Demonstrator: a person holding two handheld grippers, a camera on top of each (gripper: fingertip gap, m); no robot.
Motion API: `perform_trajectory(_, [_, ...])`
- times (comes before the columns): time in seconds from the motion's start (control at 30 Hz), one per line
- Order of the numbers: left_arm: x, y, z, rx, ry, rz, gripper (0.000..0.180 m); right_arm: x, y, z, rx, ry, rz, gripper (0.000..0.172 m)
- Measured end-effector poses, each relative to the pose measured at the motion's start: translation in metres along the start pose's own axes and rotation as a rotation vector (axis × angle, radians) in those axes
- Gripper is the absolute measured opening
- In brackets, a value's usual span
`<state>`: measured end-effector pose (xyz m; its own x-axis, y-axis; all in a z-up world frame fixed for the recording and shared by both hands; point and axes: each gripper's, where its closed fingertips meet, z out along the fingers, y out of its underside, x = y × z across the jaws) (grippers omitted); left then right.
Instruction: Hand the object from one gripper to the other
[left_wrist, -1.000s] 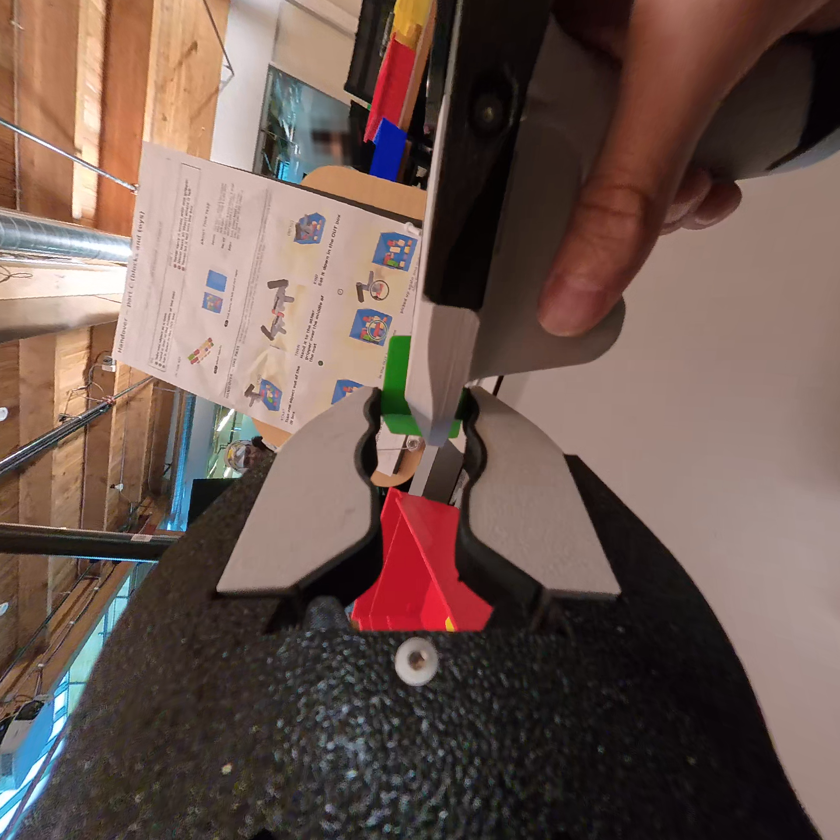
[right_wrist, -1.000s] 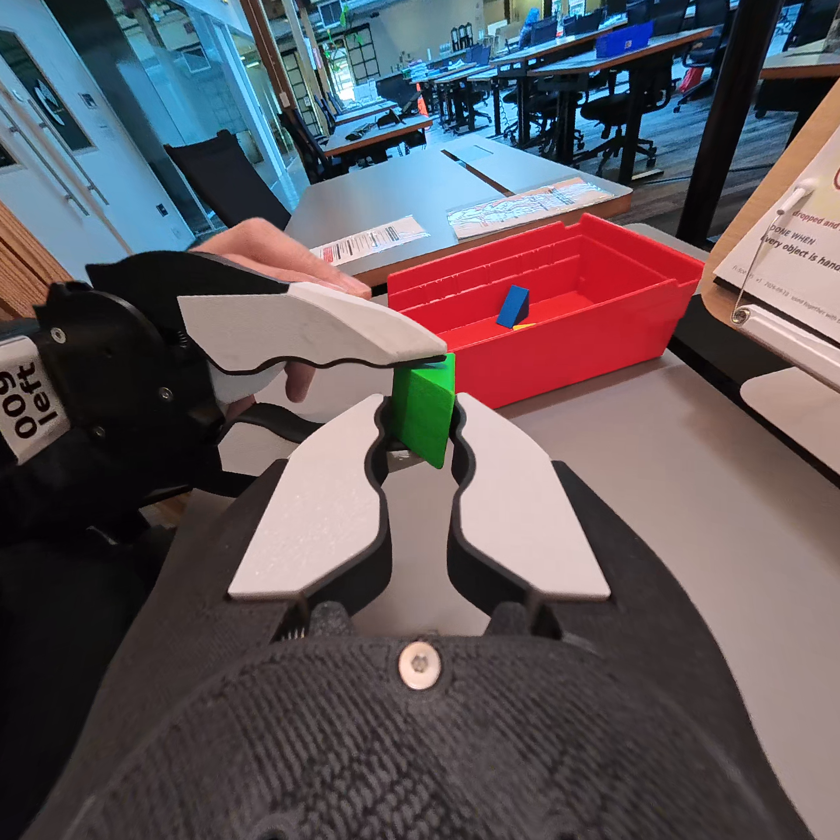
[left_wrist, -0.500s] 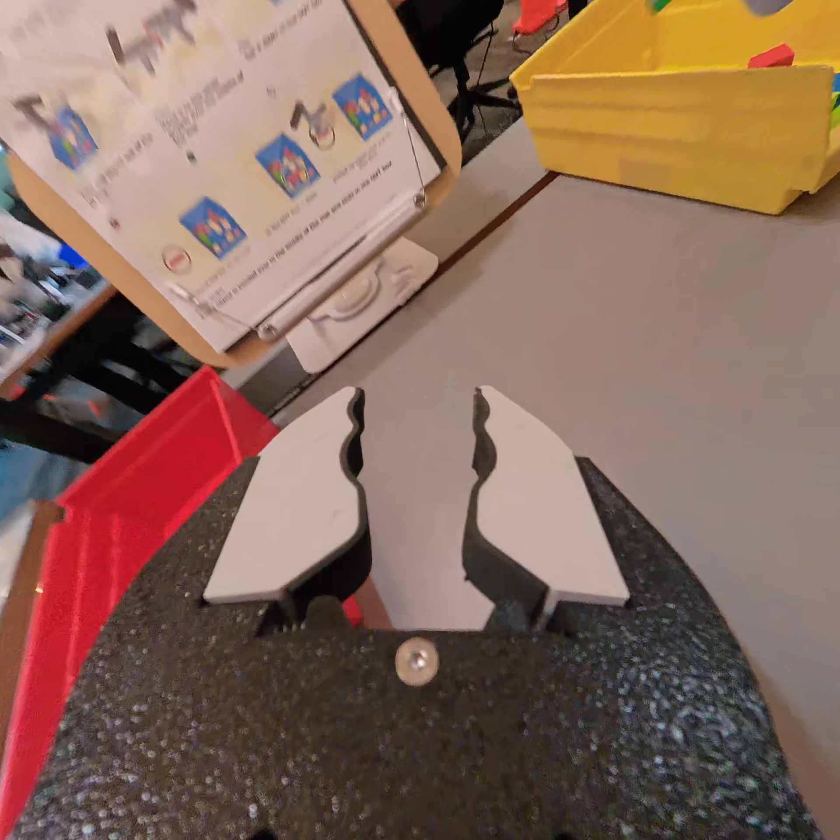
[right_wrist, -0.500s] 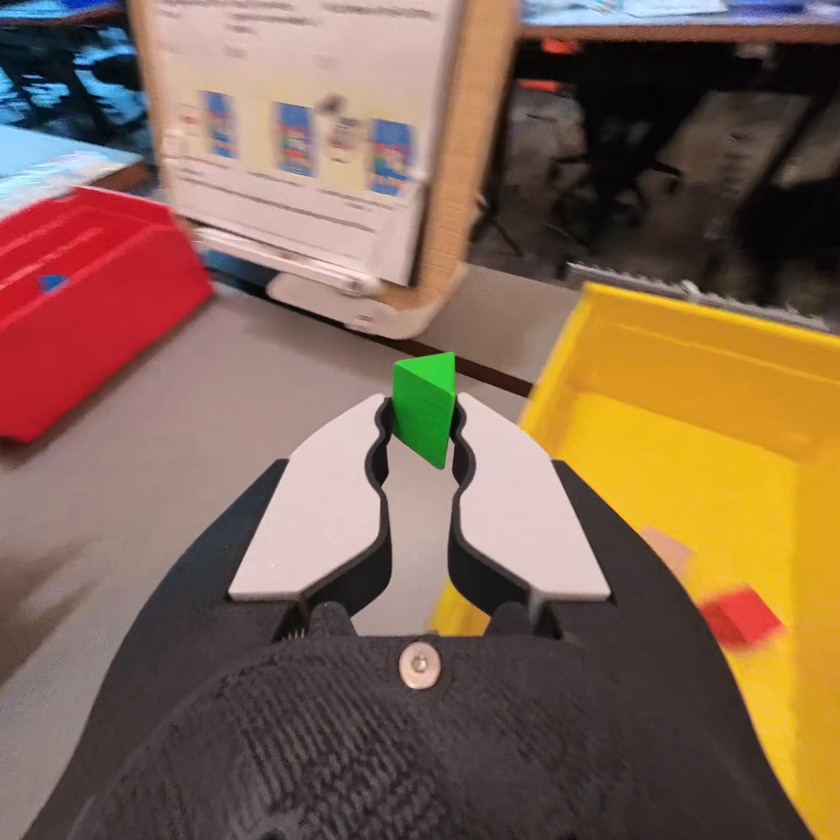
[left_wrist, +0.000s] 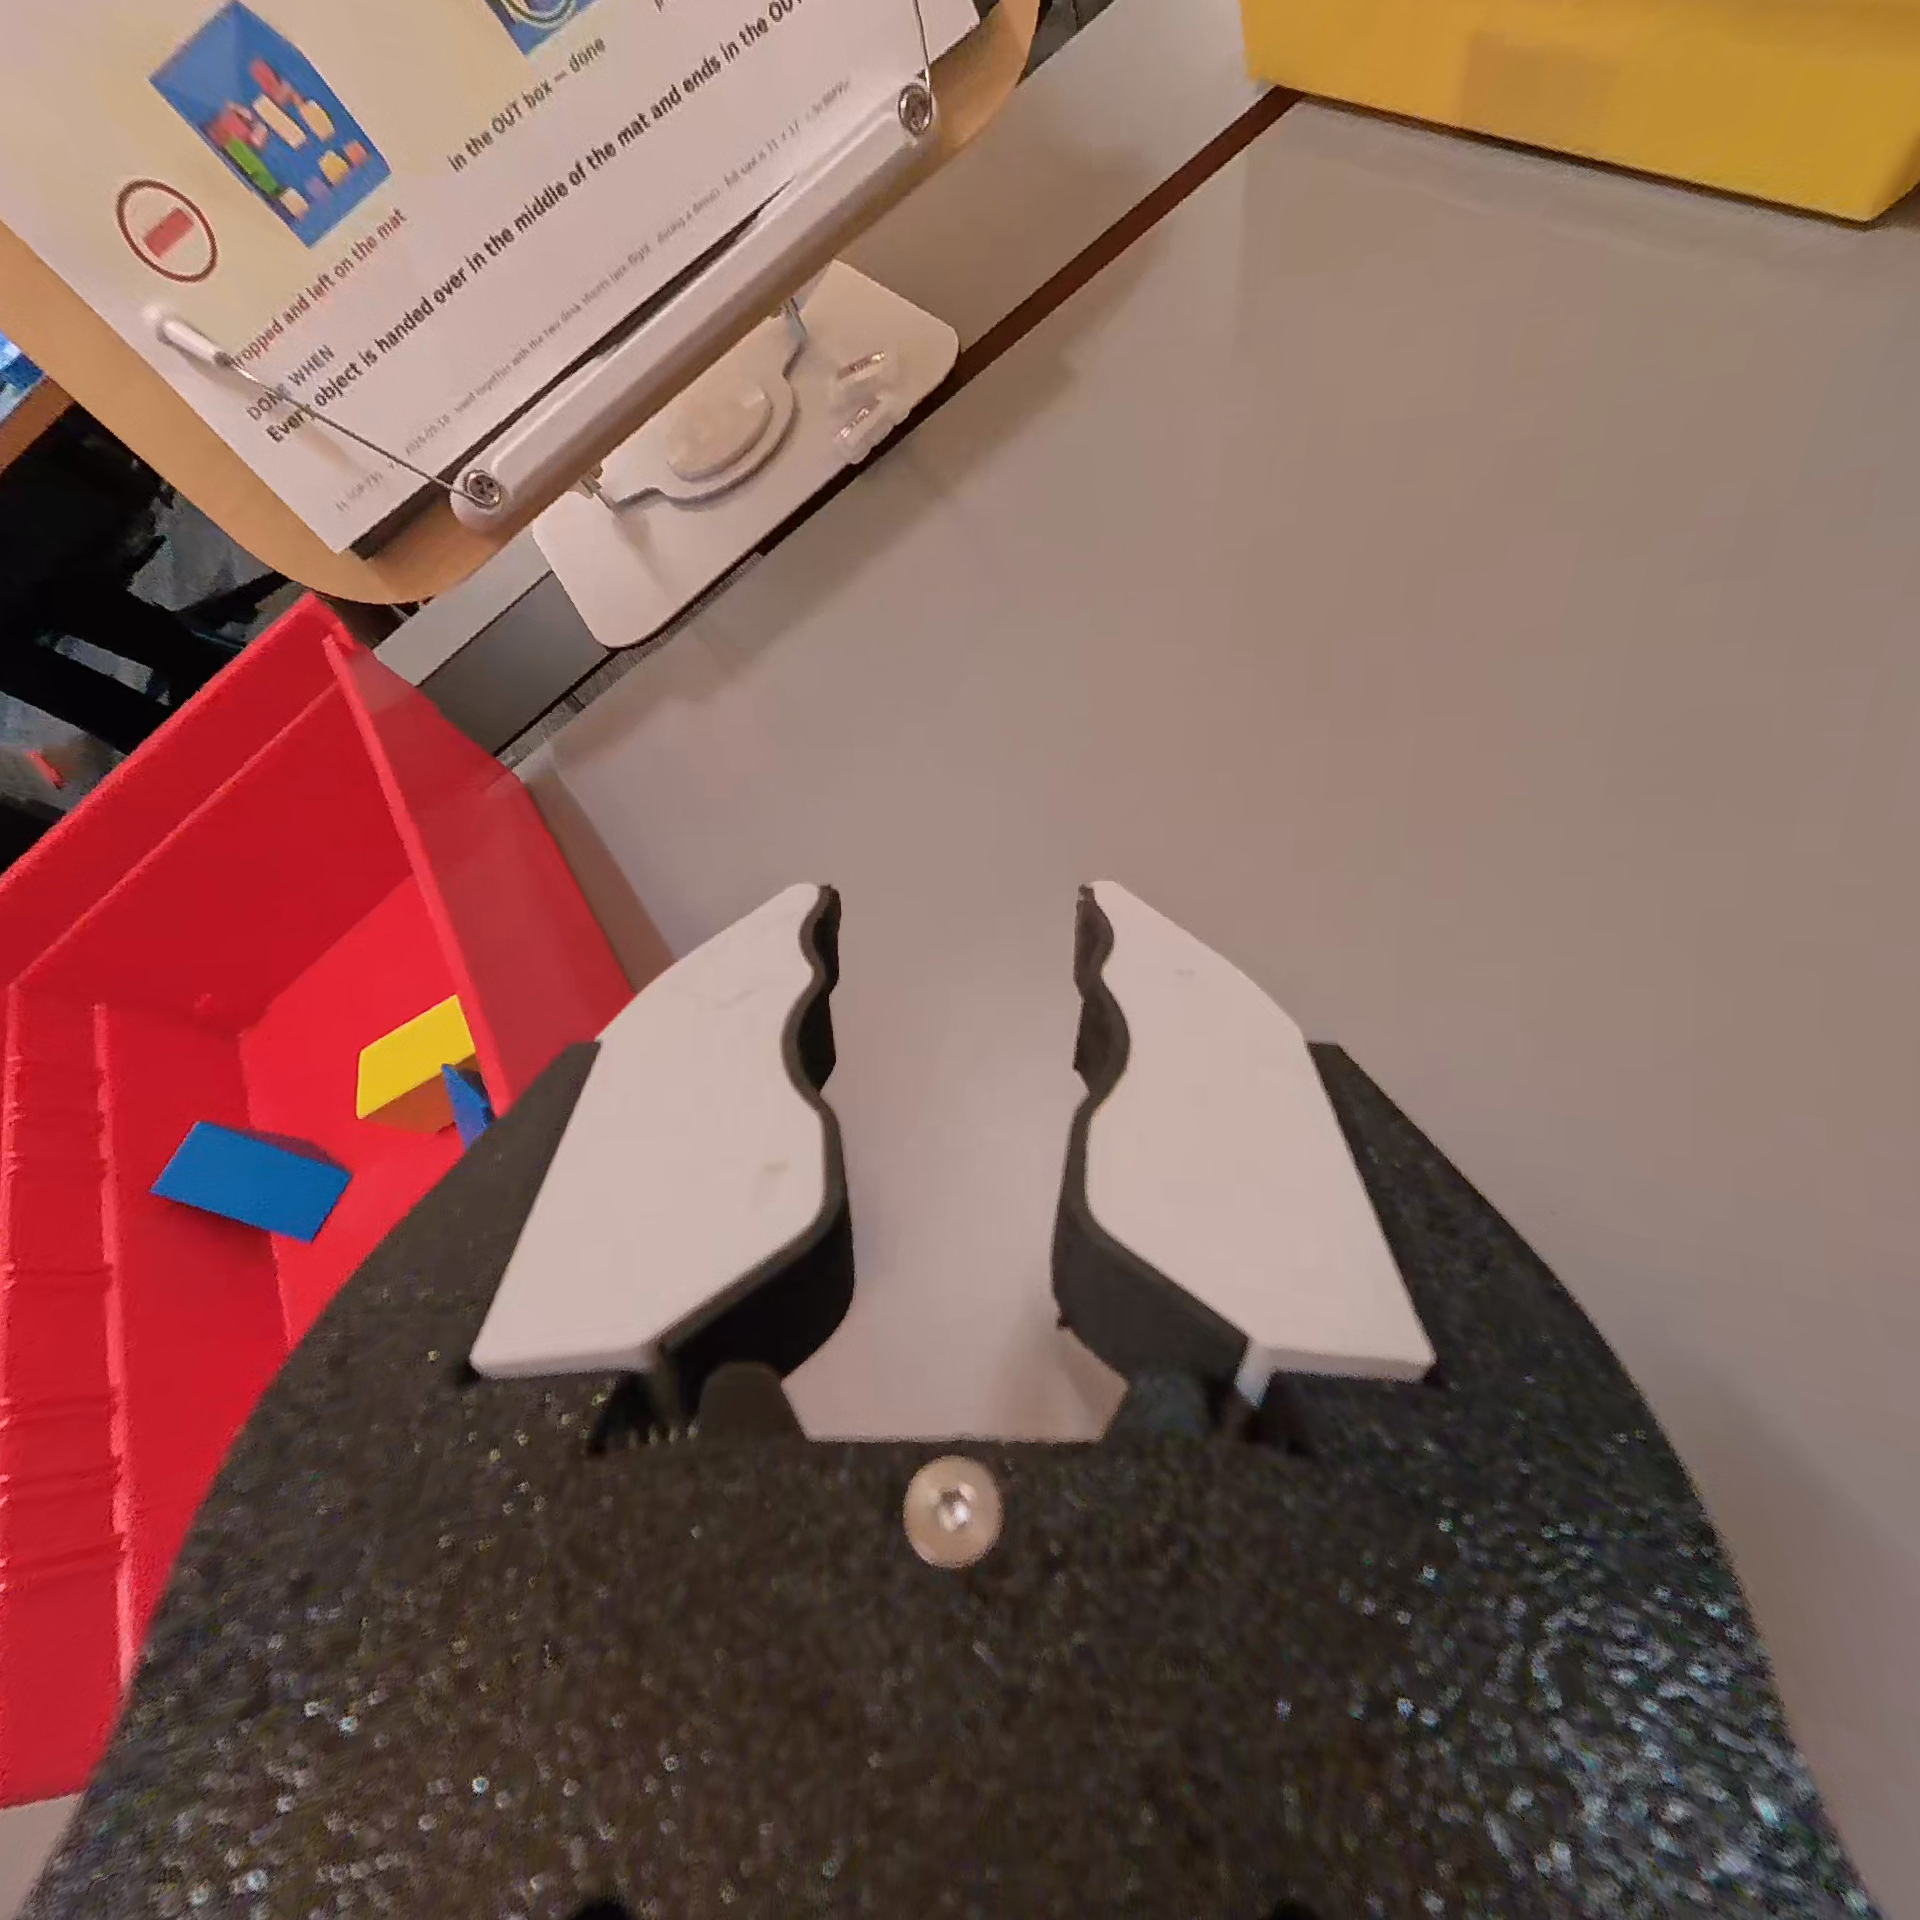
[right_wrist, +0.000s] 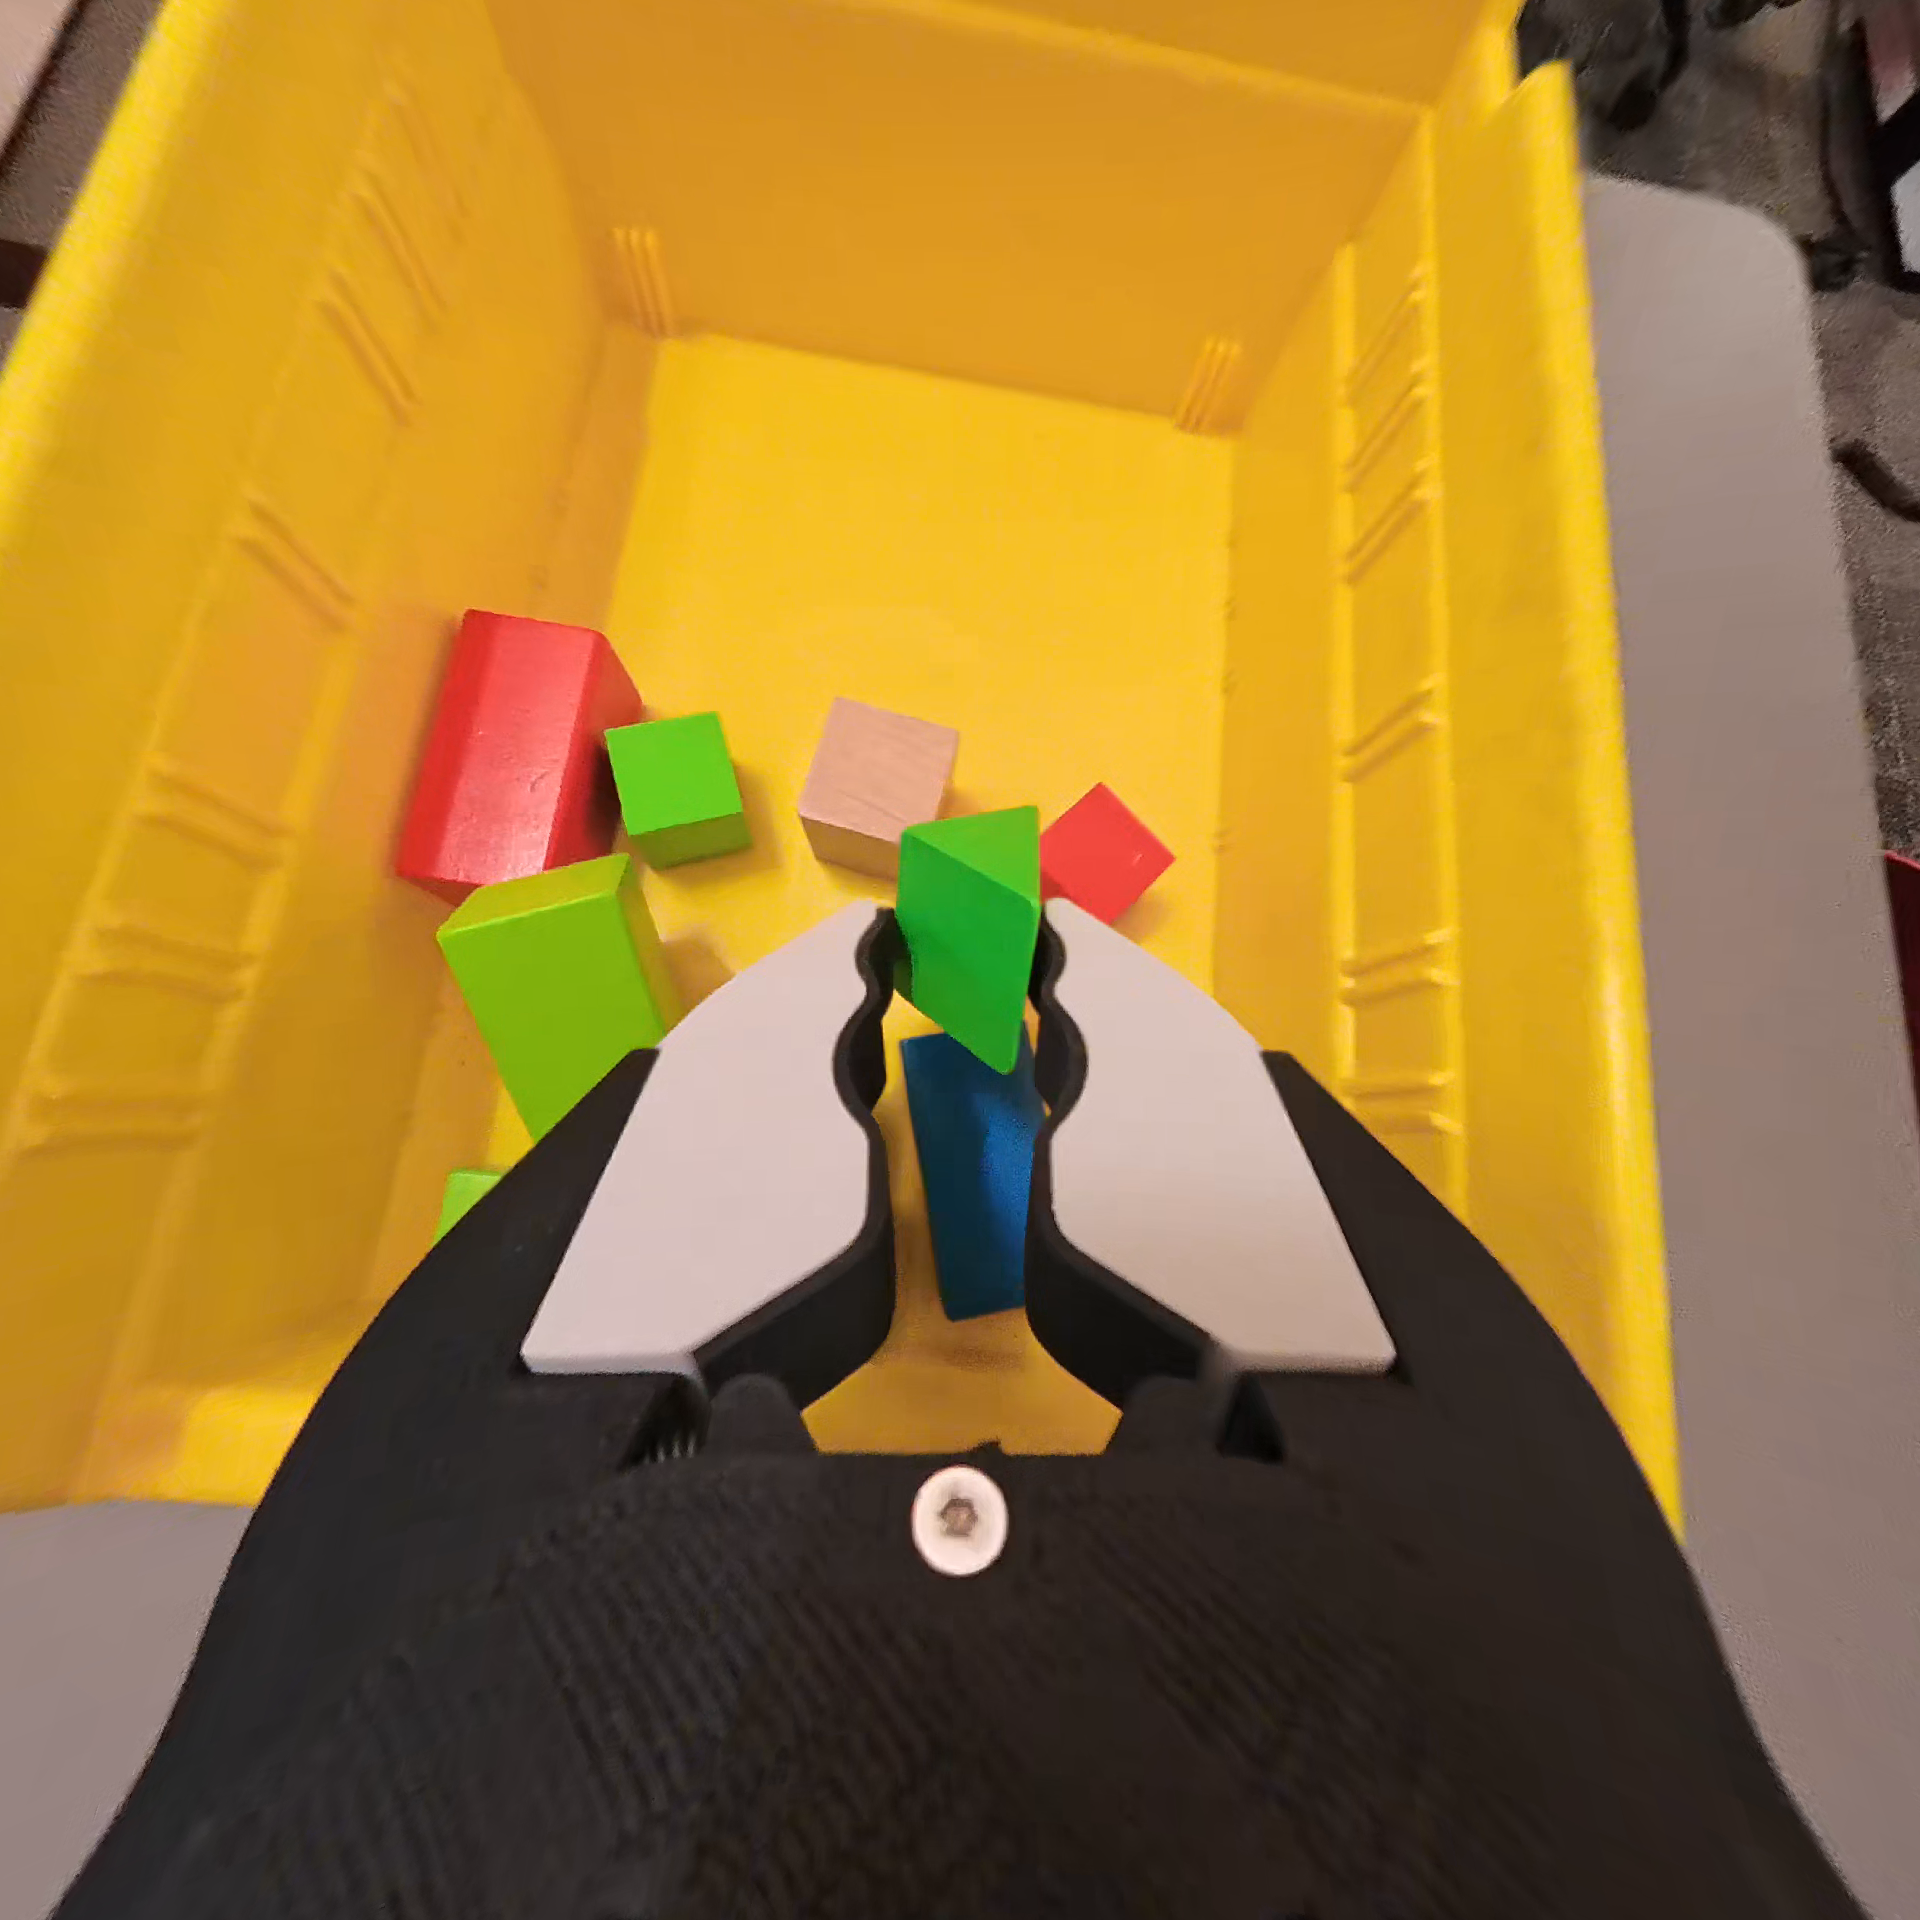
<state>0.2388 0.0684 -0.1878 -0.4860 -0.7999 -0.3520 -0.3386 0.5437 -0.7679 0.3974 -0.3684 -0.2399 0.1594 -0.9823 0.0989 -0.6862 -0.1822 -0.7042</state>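
Up close, the left wrist view shows the left tongs (left_wrist: 956, 904) spread wide with nothing between the pads, only bare grey worktop (left_wrist: 1455, 675) seen through the gap. A red bin (left_wrist: 436, 831) sits just beside the left finger, its near corner and wall close by; inside lie a blue wedge (left_wrist: 249, 1179), a yellow block (left_wrist: 410, 1060) and a small blue piece partly hidden behind the finger. Ahead stands a clipboard stand with a printed sheet (left_wrist: 499, 260), and a yellow bin's (left_wrist: 1610, 104) corner shows at the far right. Open worktop stretches ahead and to the right.

From the right wrist view, the right tongs (right_wrist: 966, 925) are closed on a green triangular prism (right_wrist: 971, 925), glossy and sharp-edged, both pads pressing its sides, one point aimed down. It hangs inside the yellow bin (right_wrist: 935, 208), above a blue block (right_wrist: 977, 1174). Below lie a red long block (right_wrist: 509, 748), a green cube (right_wrist: 675, 784), a plain wooden cube (right_wrist: 878, 779), a red cube (right_wrist: 1107, 852) and a light green long block (right_wrist: 551, 977). The bin's far half is free floor.
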Motion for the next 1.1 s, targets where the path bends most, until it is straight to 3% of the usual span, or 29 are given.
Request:
perform_trajectory(0.17, [-0.002, 0.005, 0.001, -0.02, -0.006, -0.004, 0.043, -0.009, 0.009, 0.012, -0.061, 0.012, -0.085, 0.026])
perform_trajectory(0.4, [-0.026, 0.012, -0.009, -0.019, -0.047, -0.069, 0.042, -0.012, -0.006, 0.004, 0.007, 0.024, -0.069, 0.058])
perform_trajectory(0.53, [-0.064, 0.019, -0.023, -0.036, -0.115, -0.046, 0.042, -0.015, -0.025, -0.01, 0.093, 0.034, -0.084, 0.066])
perform_trajectory(0.63, [-0.102, 0.026, -0.028, -0.1, -0.095, 0.08, 0.048, -0.031, -0.042, -0.021, 0.179, -0.029, -0.079, 0.066])
perform_trajectory(0.8, [-0.151, 0.049, -0.013, -0.249, 0.129, 0.541, 0.063, -0.063, -0.062, -0.034, 0.26, -0.157, -0.074, 0.065])
perform_trajectory(0.87, [-0.164, 0.062, -0.003, -0.331, 0.239, 0.661, 0.062, -0.075, -0.069, -0.04, 0.289, -0.196, -0.081, 0.065])
perform_trajectory(1.1, [-0.199, 0.092, 0.049, -0.505, 0.409, 0.804, 0.072, -0.114, -0.09, -0.064, 0.384, -0.334, -0.099, 0.065])
